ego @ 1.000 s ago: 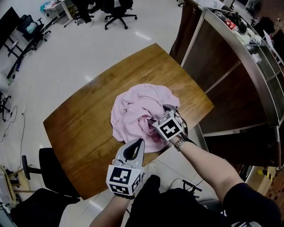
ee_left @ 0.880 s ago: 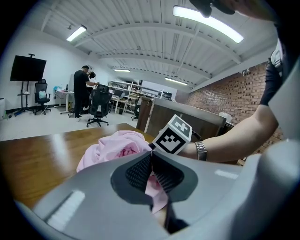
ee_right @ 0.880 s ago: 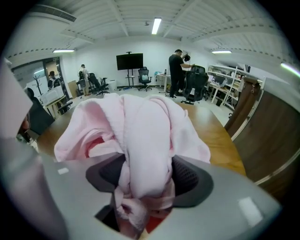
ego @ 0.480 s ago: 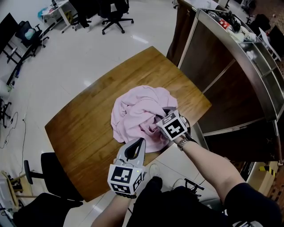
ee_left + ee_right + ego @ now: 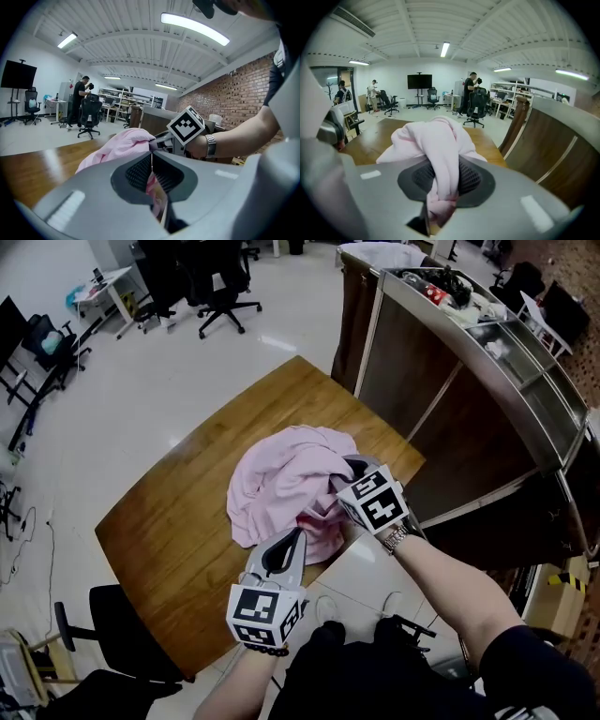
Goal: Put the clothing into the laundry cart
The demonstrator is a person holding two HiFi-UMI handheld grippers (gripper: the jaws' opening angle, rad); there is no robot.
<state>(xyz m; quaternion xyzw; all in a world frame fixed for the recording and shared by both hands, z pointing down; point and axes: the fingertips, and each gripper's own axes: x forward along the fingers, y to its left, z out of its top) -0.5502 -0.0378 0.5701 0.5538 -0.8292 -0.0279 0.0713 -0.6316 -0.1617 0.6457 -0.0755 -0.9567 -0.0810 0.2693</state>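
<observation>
A crumpled pink garment [image 5: 281, 486] lies on the wooden table [image 5: 178, 521] near its front corner. My right gripper [image 5: 343, 480] is at the garment's right side. Its jaws are closing, and a thick fold of the pink cloth [image 5: 438, 140] runs between the pads, pinched there. My left gripper [image 5: 292, 540] hangs just short of the garment's near edge, with its jaws together and nothing between them. In the left gripper view the pink heap [image 5: 119, 145] and the right gripper's marker cube [image 5: 186, 125] lie beyond the shut tips. A large steel-framed cart with brown sides [image 5: 450, 390] stands right of the table.
Black office chairs [image 5: 211, 282] and desks stand across the white floor at the back left. Another black chair [image 5: 117, 615] sits at the table's near left corner. People stand far off [image 5: 469, 91] in the room. Clutter lies on top of the cart [image 5: 441, 287].
The right gripper's jaws have come together on a fold of the pink garment, which is now bunched up higher. The left gripper has stayed where it was.
</observation>
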